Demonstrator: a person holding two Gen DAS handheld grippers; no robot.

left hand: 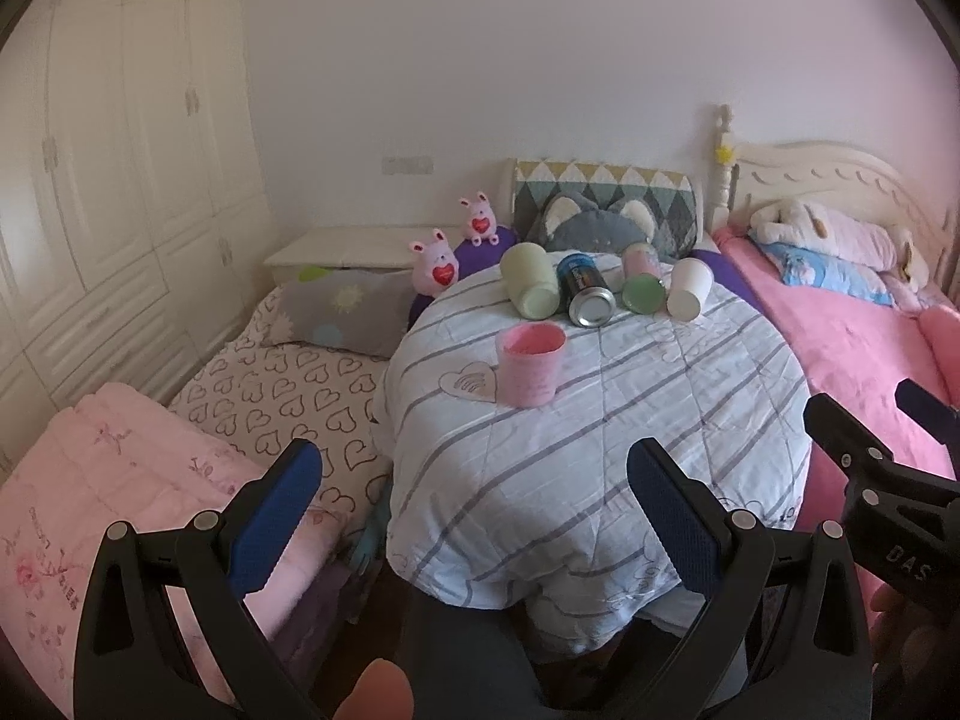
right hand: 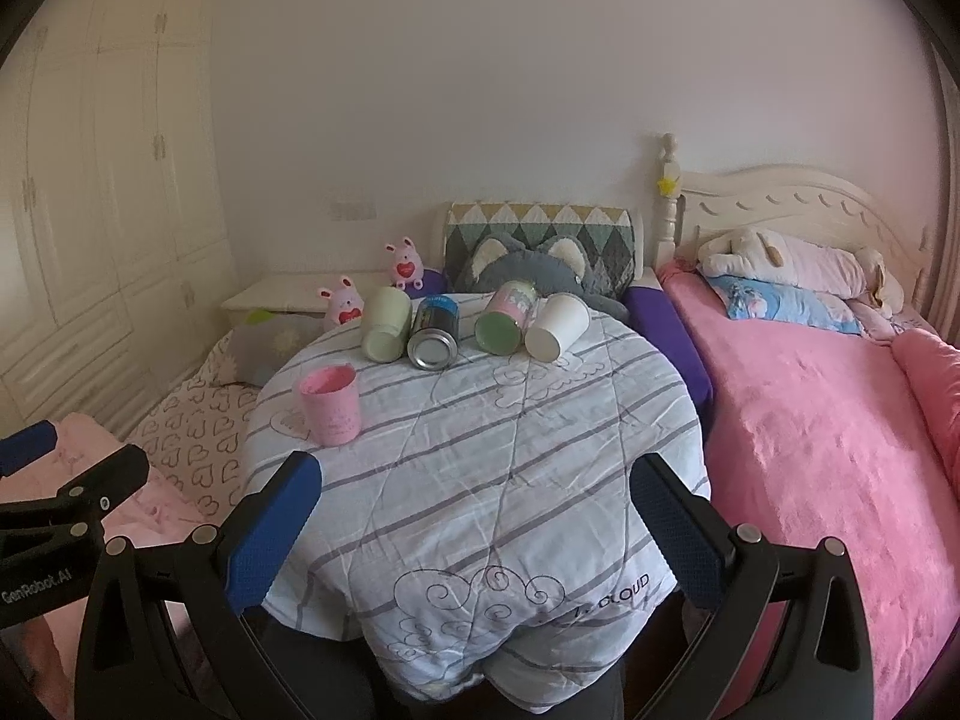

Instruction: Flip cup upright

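- the left gripper (left hand: pixel 474 501) hangs short of the near edge of the table (left hand: pixel 600 456), its fingers (left hand: pixel 282 516) spread wide and holding nothing.
- the right gripper (right hand: pixel 477 516) sits beside it at the same edge, fingers (right hand: pixel 675 531) likewise spread and empty.
- the table is round, draped in a striped quilt; both grippers are well apart from every cup.
- toward the left side, nearer than the rest, a pink cup (left hand: pixel 531 369) stands with its mouth up, so it looks done.
- along the far edge lies a row on its side: a pale green cup (left hand: pixel 528 288), a blue can (left hand: pixel 585 291), a green-bottomed cup (left hand: pixel 642 285) and a white cup (left hand: pixel 690 288).
- each lies with its long axis running near to far, base toward the cameras, mouth toward the headboard.
- i judge the step in hand to be the reach for the next fallen cup; which one i cannot tell.
- that calls for reaching across the table, pinching a cup's wall and swinging its mouth upward.
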